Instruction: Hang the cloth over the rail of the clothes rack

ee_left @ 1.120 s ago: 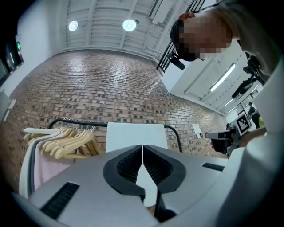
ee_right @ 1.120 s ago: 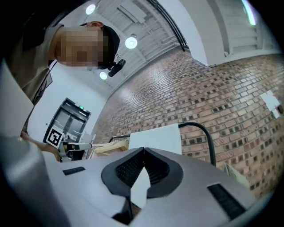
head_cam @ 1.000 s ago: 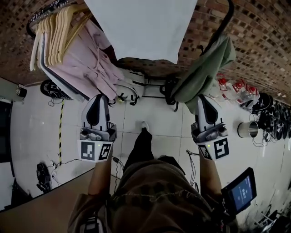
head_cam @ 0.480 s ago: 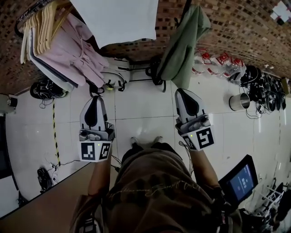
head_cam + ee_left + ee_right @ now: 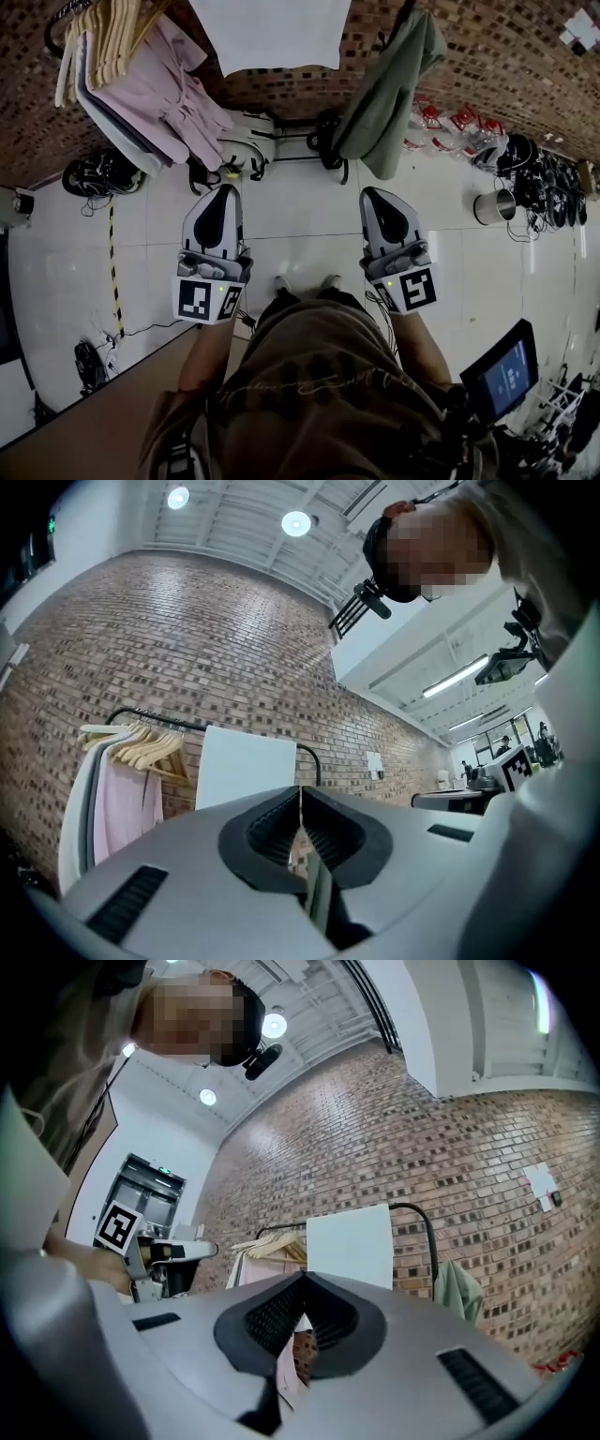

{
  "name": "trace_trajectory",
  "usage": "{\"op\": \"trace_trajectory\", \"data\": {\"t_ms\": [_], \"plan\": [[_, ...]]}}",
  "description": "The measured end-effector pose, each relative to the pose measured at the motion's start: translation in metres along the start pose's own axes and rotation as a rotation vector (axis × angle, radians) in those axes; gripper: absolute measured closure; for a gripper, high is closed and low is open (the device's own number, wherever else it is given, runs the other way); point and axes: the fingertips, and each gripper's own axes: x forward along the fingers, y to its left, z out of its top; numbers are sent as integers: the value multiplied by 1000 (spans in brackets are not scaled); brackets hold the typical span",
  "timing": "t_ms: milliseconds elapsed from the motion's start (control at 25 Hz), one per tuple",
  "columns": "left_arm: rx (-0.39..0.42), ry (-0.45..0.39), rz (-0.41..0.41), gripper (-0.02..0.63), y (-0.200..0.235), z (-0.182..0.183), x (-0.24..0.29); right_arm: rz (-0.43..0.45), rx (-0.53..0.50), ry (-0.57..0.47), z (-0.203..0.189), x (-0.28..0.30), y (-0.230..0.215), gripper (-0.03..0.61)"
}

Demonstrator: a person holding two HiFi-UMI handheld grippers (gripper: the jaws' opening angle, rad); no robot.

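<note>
Over the rail (image 5: 432,1246), flat white cloth (image 5: 272,33)

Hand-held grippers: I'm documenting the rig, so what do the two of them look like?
Both the left hand-held gripper and the right hand-held gripper have pale grey tapering shells with a black oval inset, black ribbed pads, and a white cube with black square markers at the rear.

No words or numbers can be read anywhere. The black-and-white square patterns (image 5: 203,301) on the cube of the left gripper (image 5: 222,191) are shapes, not letters. So are the ones on the right gripper (image 5: 373,193). The small blue screen (image 5: 511,379) behind and to the right of the right gripper is too tiny to read. So are the red-labelled clear bottles (image 5: 459,122) ahead of it.
</note>
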Motion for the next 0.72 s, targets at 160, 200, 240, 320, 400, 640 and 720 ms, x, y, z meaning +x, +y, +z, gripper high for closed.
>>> {"op": "trace_trajectory", "data": {"t_ms": [160, 200, 240, 320, 400, 640, 720], "plan": [[-10, -1, 1, 603, -2, -1, 0, -16, -10, 15, -2, -3, -3, 575], [-11, 1, 0, 603, -3, -1, 0, -19, -10, 18, -2, -3, -4, 575], [-10, 2, -2, 603, -4, 0, 0, -22, -9, 19, -2, -3, -5, 575], [-10, 0, -6, 603, -5, 2, -1, -27, -8, 17, -1, -3, -5, 575], [-14, -3, -5, 603, -5, 3, -2, -23, -9, 13, 0, -1, -2, 575], [-23, 6, 5, 603, -6, 3, -11, -11, 11, 20, -2, 0, 5, 575], [-22, 14, 9, 603, -5, 2, -13, -9, 20, 21, -3, 0, 7, 575]]}}
